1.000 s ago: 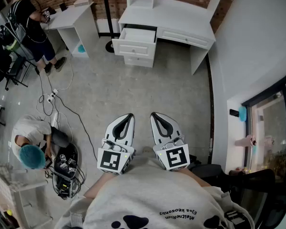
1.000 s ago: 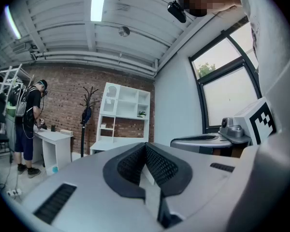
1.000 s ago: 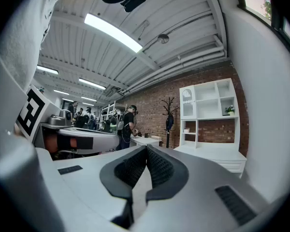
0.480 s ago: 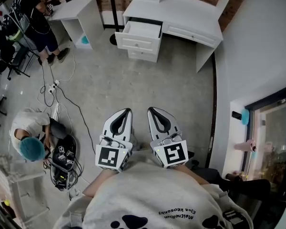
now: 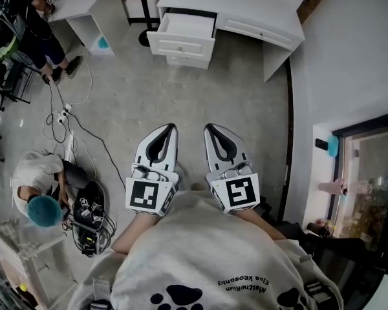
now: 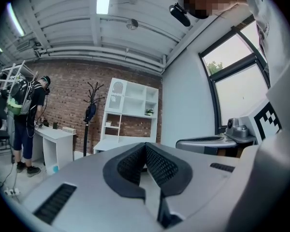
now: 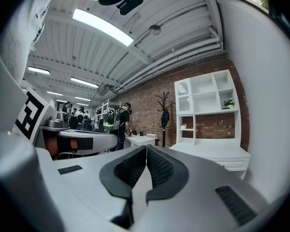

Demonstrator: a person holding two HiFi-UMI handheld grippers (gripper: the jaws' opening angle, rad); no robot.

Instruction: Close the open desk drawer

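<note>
Closest in, the person's grey sweatshirt with dark paw prints [image 5: 207,263] fills the near edge of the head view. Just beyond it, the left gripper [image 5: 171,127] and the right gripper [image 5: 208,127] are held side by side, not touching, both pointing toward the far wall. Each carries its cube with a black-and-white square marker at its near end.

The left gripper view shows that gripper's black ribbed pads [image 6: 160,166] pressed together at the tips with nothing between them. The right gripper view shows the same: its black ribbed pads [image 7: 159,167] meet and hold nothing.

A bare grey concrete floor [image 5: 181,95] stretches ahead of both grippers. To the near left, a crouching person in a teal cap [image 5: 44,208] bends over some gear, and a tangle of black and white cables [image 5: 71,128] trails farther along the left side. To the right stands a dark-framed window [image 5: 365,173].

At the far end, the white wooden desk [image 5: 258,8] sits against the red brick wall [image 6: 67,93]. The open white desk drawer [image 5: 183,32] is the top one at the desk's left end. It is pulled out toward the near side, well apart from both grippers. Far left stand a small white side table [image 5: 94,8] and a standing person in dark clothes [image 5: 16,18].
</note>
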